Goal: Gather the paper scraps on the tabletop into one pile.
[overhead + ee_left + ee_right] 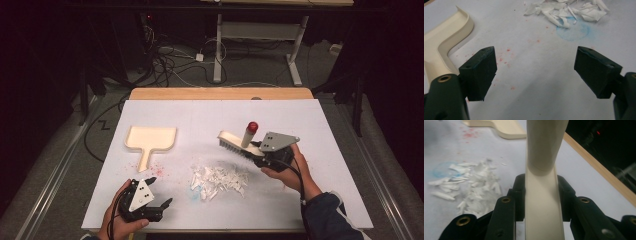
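Dustpan (150, 140) lies on the table (320, 130) left of the paper scraps (220, 179); my brush (239, 143) sits just behind-right of them.

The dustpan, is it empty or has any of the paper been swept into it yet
Empty. The cream dustpan lies flat with a bare tray, and the white paper scraps sit in a pile on the table, apart from it.

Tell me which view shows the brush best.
High view: the whole brush shows, bristles, cream back and red-capped handle, held by the right gripper above the paper scraps. The right gripper view gives just its cream body clamped between the jaws, close up. The left gripper view adds nothing on it.
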Available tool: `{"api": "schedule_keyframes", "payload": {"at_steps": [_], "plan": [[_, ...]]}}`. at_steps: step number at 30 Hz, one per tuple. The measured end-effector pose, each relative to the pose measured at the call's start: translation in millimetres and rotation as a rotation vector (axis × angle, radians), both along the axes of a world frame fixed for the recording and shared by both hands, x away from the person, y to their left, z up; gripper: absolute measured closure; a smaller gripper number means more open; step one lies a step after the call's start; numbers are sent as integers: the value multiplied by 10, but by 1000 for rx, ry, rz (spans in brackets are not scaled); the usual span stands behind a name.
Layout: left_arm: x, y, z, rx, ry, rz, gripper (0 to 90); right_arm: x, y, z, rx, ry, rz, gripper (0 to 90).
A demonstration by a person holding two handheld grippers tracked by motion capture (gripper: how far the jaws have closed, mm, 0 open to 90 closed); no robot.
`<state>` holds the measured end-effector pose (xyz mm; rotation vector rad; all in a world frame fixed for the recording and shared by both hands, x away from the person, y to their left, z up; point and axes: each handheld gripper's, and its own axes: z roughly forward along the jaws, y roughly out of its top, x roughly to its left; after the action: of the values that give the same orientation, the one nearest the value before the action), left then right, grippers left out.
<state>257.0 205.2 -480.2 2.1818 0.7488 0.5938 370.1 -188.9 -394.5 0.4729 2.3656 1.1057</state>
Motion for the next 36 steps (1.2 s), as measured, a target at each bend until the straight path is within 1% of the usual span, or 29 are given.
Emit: {"api": "schedule_keyframes", "payload": {"at_steps": [2,3,4,5,6,7,8,9,10,11,12,13,14,15,16,17,18,19,21,24,25,26,28,30,33,36], "plan": [[-2,-3,2,5,-2,2,174,18,-67,-19,-32,16,-85,681],[-4,-4,3,9,-4,1,174,28,-104,-71,-87,23,-165,681],[-7,-6,4,12,-5,0,174,28,-104,-71,-87,23,-165,681],[-10,-8,4,16,-7,-2,174,25,-113,-97,-99,28,-188,681],[-12,-11,5,18,-8,-2,174,12,-120,-131,-115,37,-224,681],[-9,-11,8,22,-19,-6,174,2,-121,-172,-139,44,-253,681],[-9,-12,8,25,-21,-8,174,-11,-110,-207,-156,54,-277,681],[-8,-14,8,26,-21,-9,174,-26,-90,-242,-173,54,-296,681],[-9,-15,9,25,-21,-11,174,-47,-67,-263,-167,58,-298,681],[-10,-16,11,27,-23,-12,174,-94,6,-287,-164,82,-287,680],[-12,-17,12,27,-25,-13,174,-94,6,-287,-164,82,-287,680],[-13,-16,14,29,-25,-16,174,-163,120,-324,-170,91,-272,679],[-13,-16,15,33,-26,-17,174,-163,120,-324,-170,91,-272,679],[-14,-21,13,35,-29,-16,174,-190,165,-337,-178,84,-258,678],[-15,-22,13,36,-29,-17,174,-247,243,-349,-178,83,-246,678],[-15,-24,11,37,-27,-20,174,-276,283,-347,-175,83,-233,678],[-14,-25,9,39,-26,-21,174,-325,342,-336,-156,95,-209,678],[-16,-28,4,37,-16,-20,174,-359,383,-322,-137,102,-180,679],[-17,-28,4,38,-15,-22,174,-437,461,-299,-116,109,-142,680],[-18,-27,5,38,-16,-21,174,-516,522,-254,-87,87,-113,681],[-19,-27,5,38,-15,-21,174,-528,526,-229,-81,81,-108,681],[-20,-28,5,39,-14,-20,174,-541,513,-192,-70,71,-114,681],[-21,-28,6,40,-15,-20,174,-545,465,-131,-66,45,-128,681],[-22,-27,6,44,-15,-20,174,-540,387,-76,-54,34,-153,681],[-26,-27,4,43,-15,-17,174,-549,246,-10,-33,51,-160,681],[-27,-26,2,45,-15,-16,174,-591,93,47,-28,70,-151,681]]}}
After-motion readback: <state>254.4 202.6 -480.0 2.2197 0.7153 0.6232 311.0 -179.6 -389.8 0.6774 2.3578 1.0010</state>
